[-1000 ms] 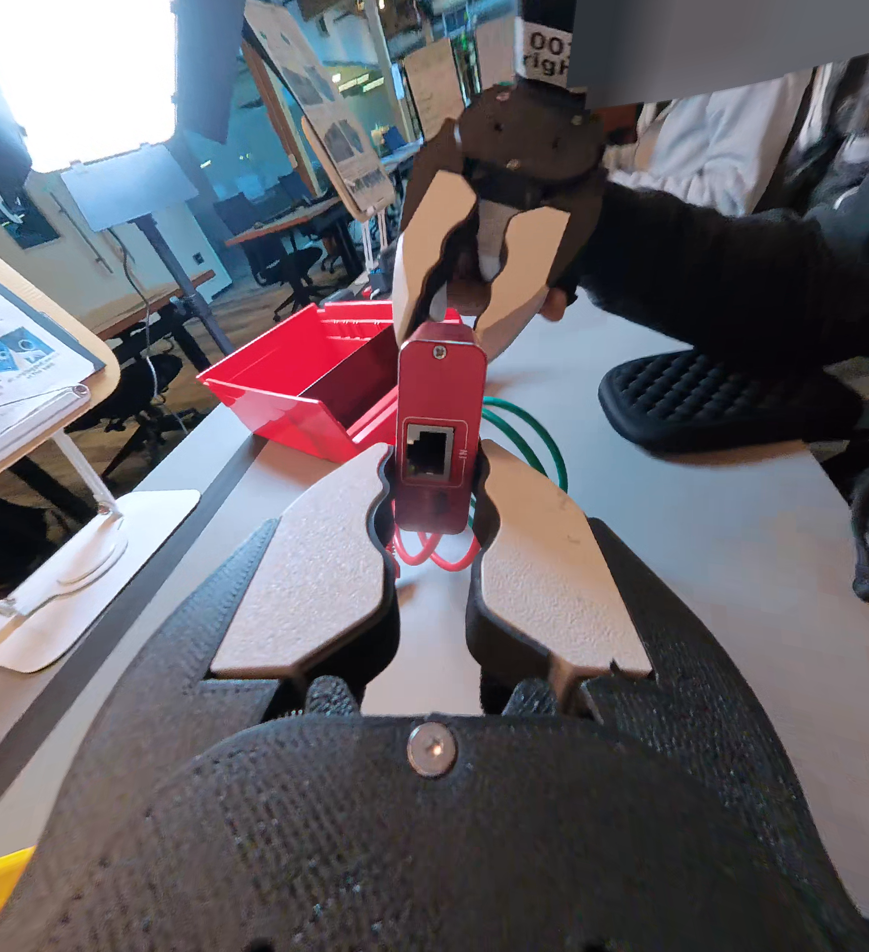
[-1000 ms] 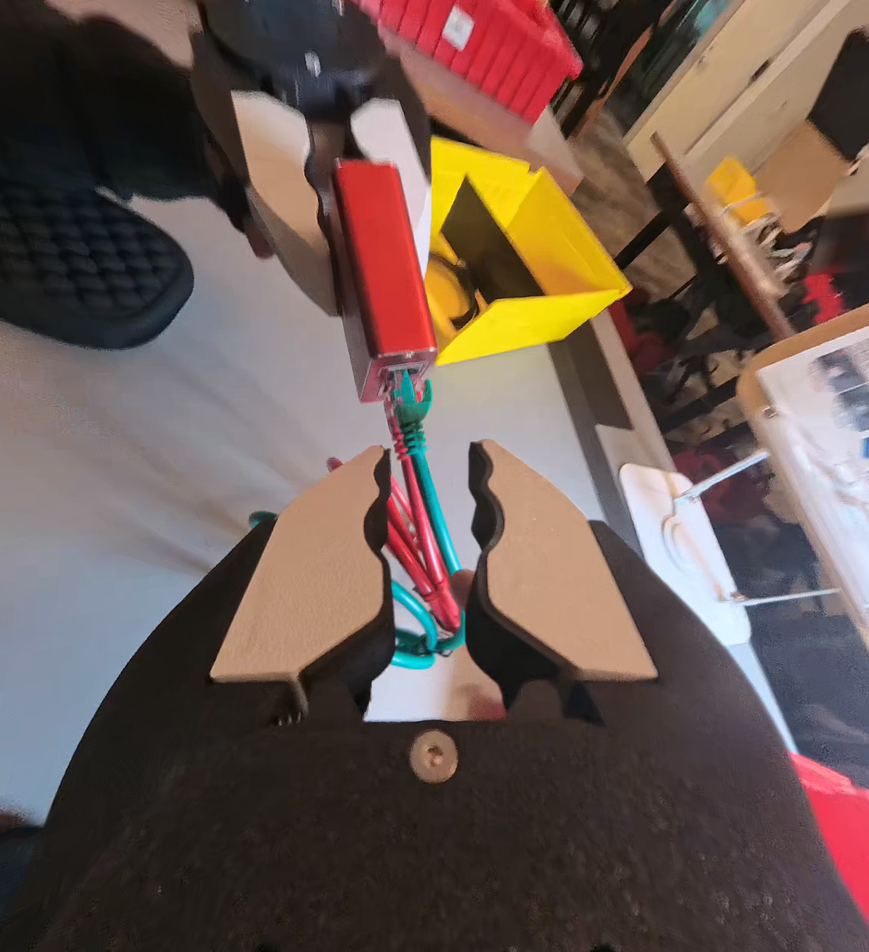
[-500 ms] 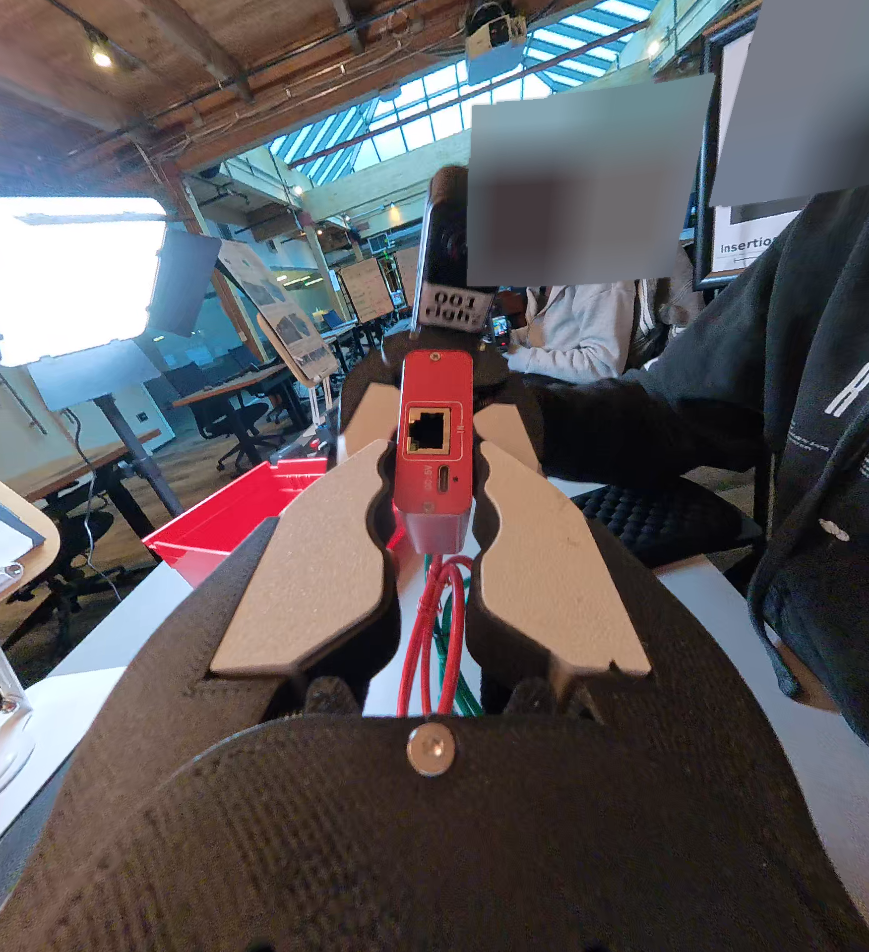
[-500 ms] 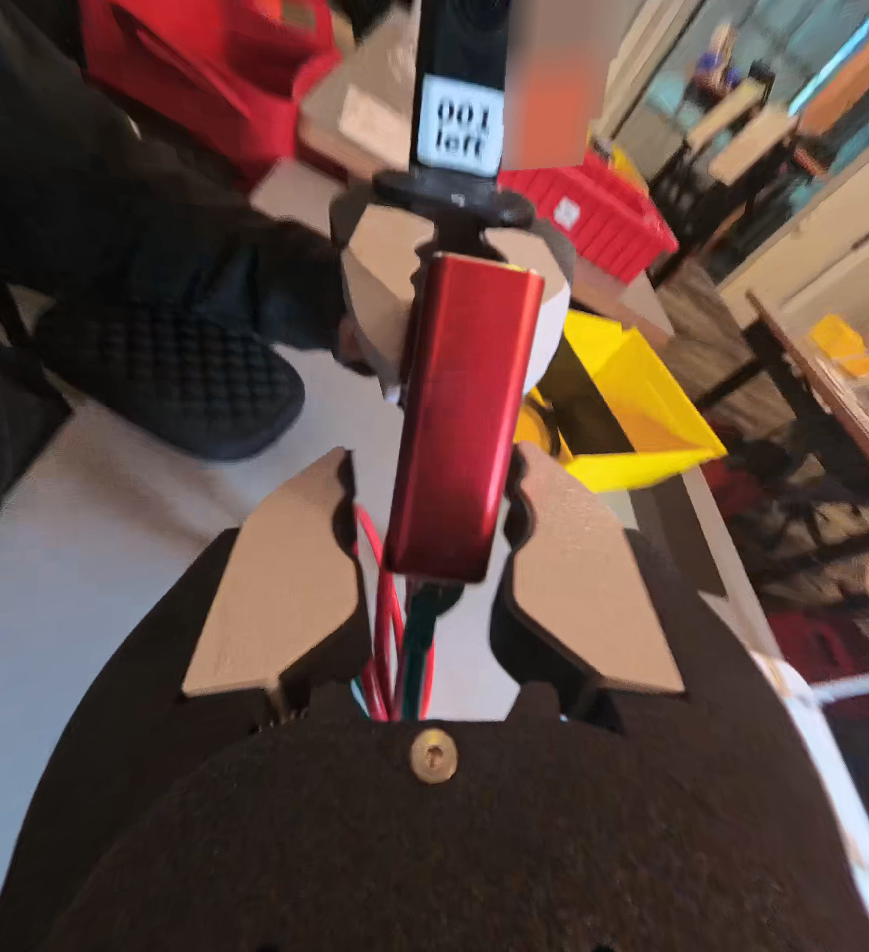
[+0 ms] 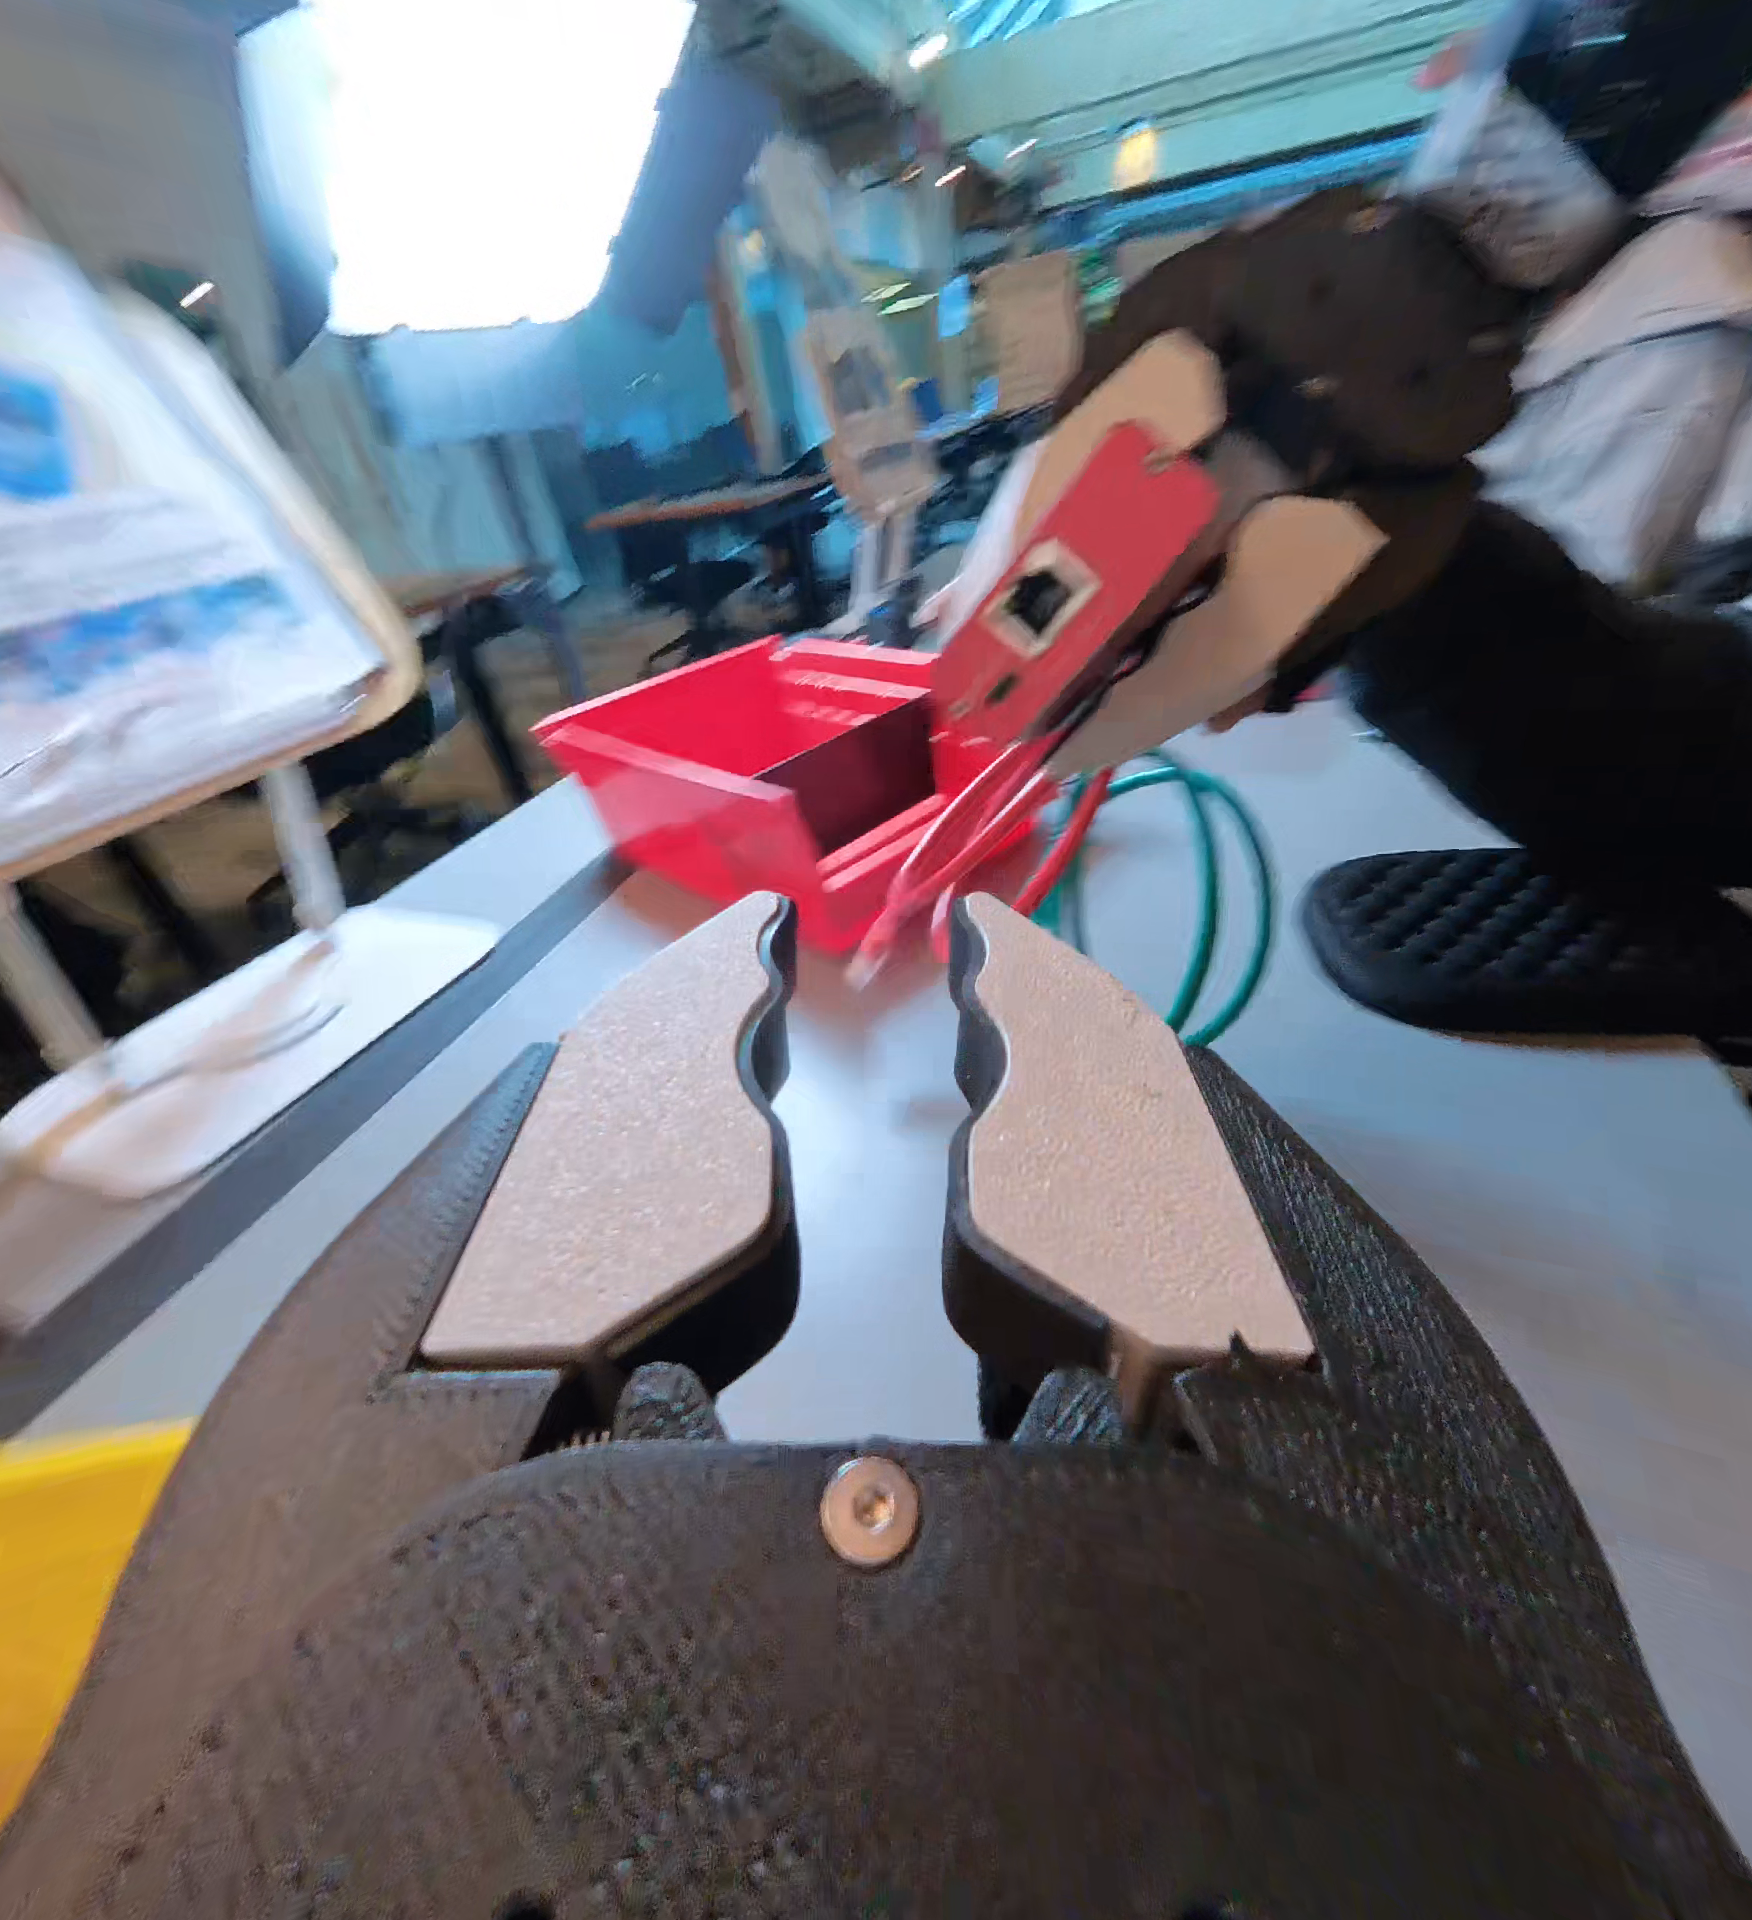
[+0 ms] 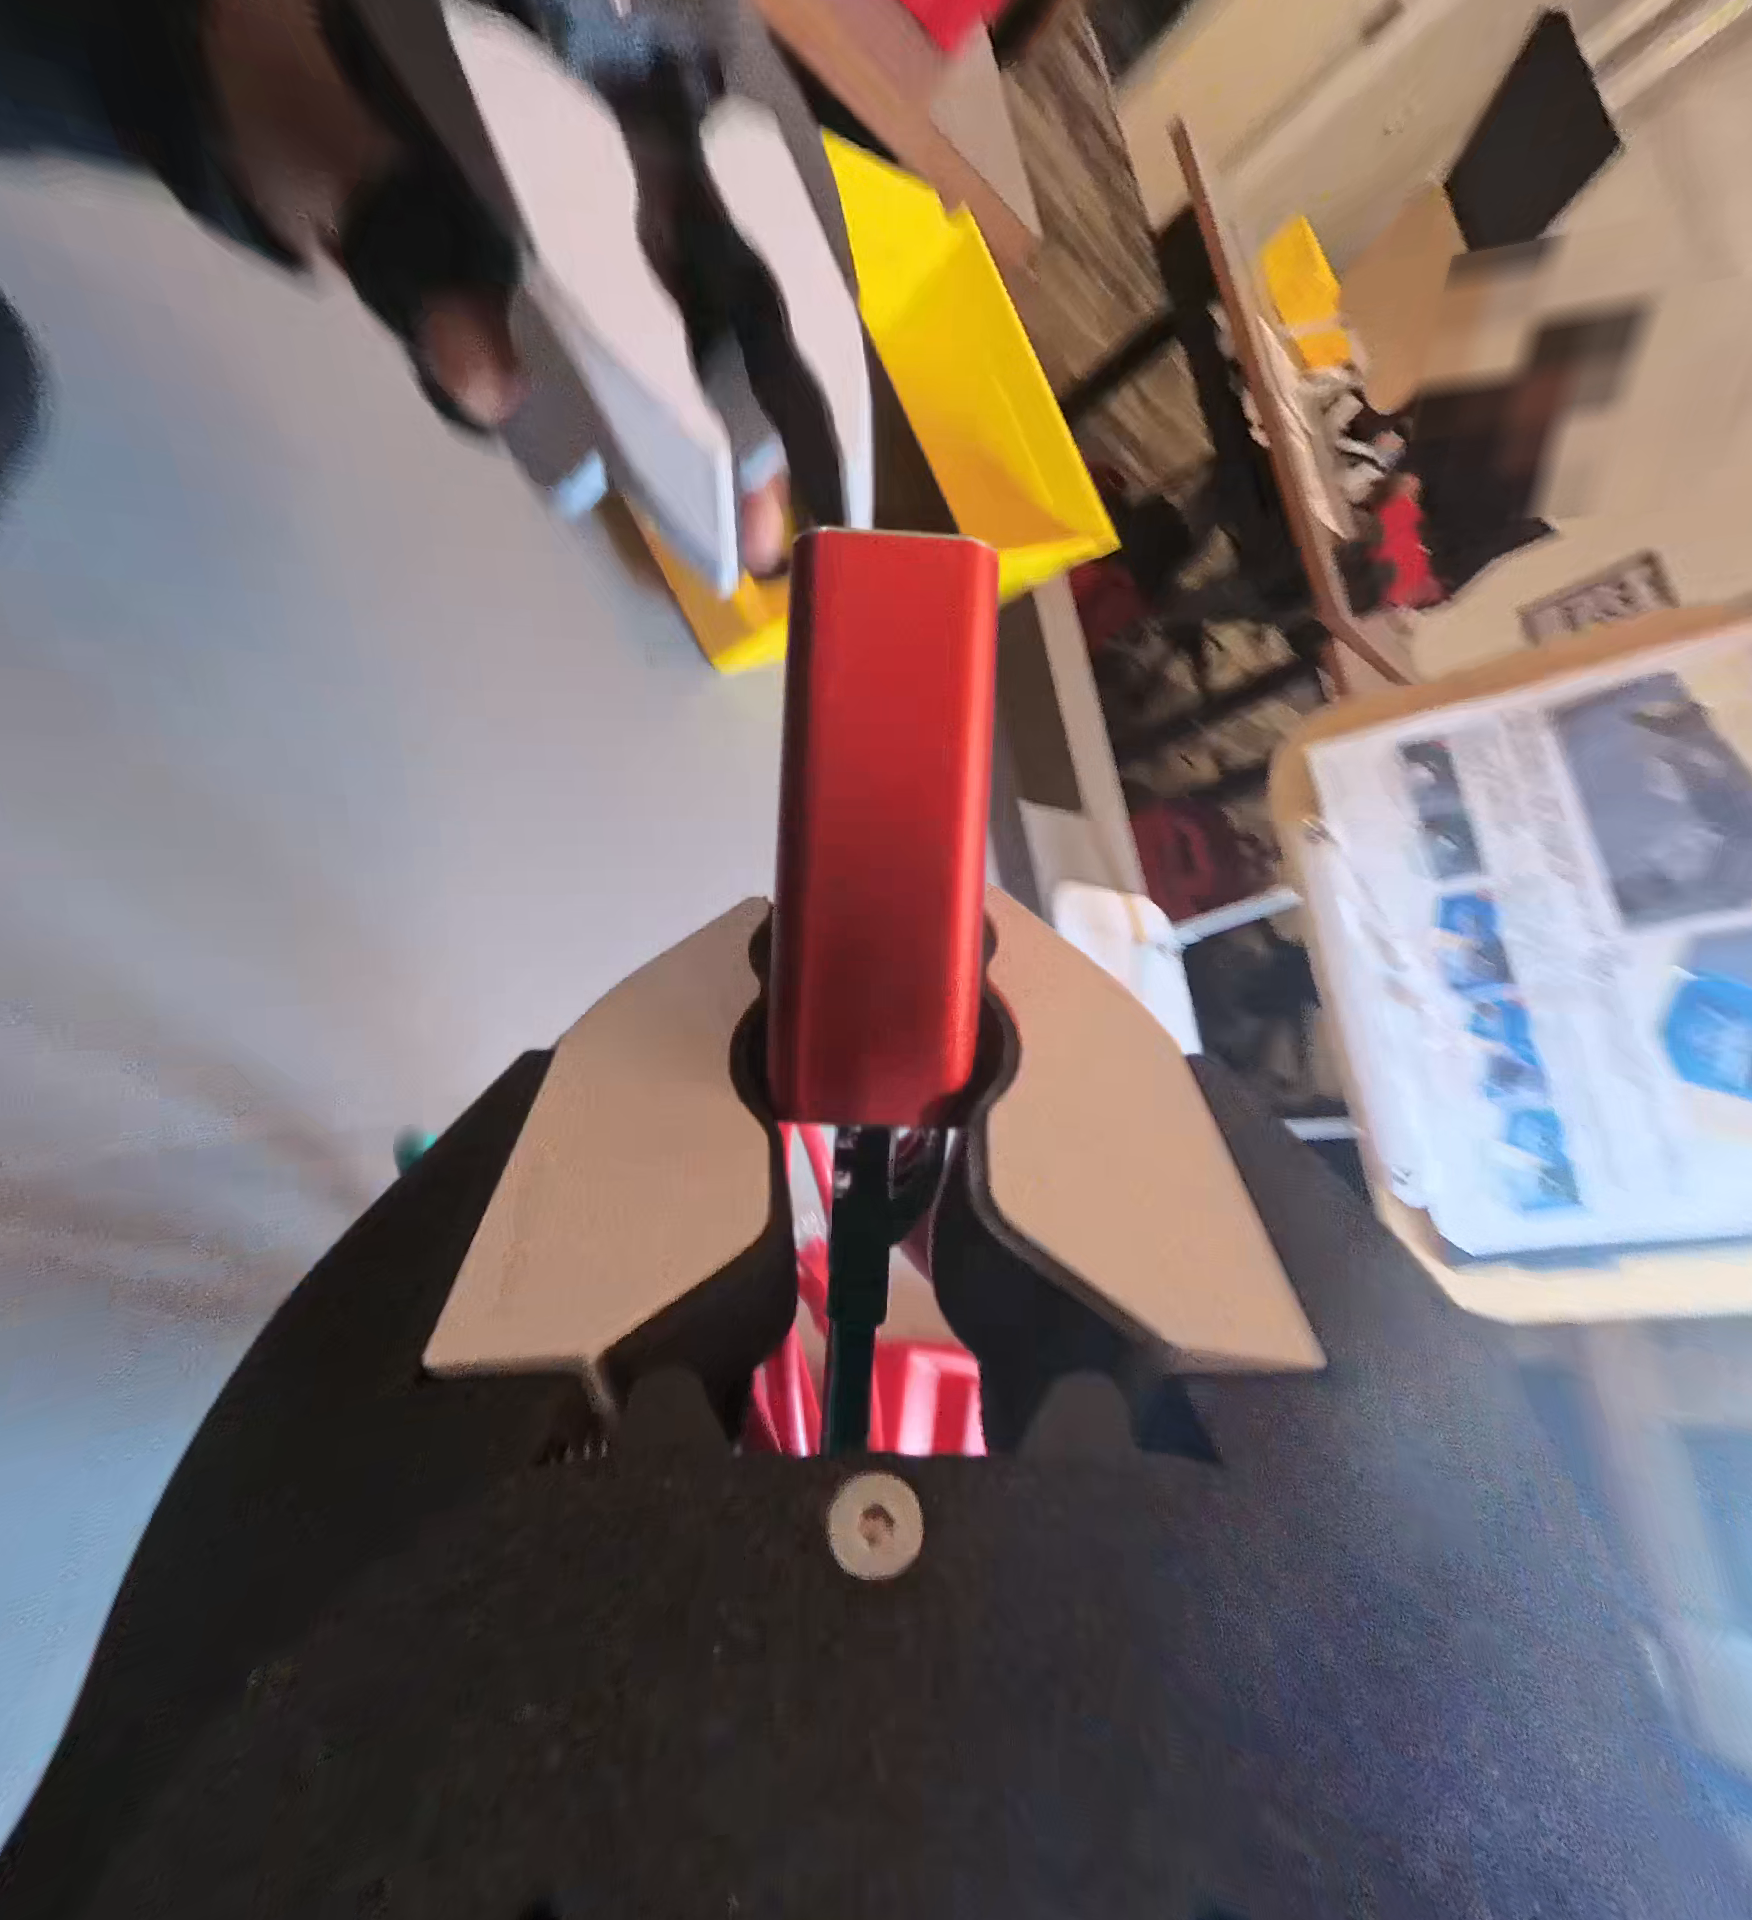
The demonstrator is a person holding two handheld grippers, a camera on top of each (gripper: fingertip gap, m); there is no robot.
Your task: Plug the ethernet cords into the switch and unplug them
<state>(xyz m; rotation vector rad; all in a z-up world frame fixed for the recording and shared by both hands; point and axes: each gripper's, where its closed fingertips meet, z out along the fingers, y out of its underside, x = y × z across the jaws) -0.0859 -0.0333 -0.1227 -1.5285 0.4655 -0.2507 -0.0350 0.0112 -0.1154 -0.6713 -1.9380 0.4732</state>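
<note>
In the right wrist view my right gripper is shut on the red switch, which stands upright between its pads. A red cord and a dark green cord run from the switch's near end down between the fingers. In the left wrist view my left gripper is open and empty above the table. Beyond it the switch is held tilted in the air, its free port facing me. The red cord hangs from it and the green cord loops on the table.
A red bin sits at the table's far edge, behind the hanging cords. A yellow bin is by the left gripper. A sign on a stand is off the table's left side. A black mesh pad lies at the right. Left tips to right tips: about 8 cm.
My left gripper has let go of the switch and pulled back and down. My right gripper has closed on the switch and now carries it with the cords attached.
</note>
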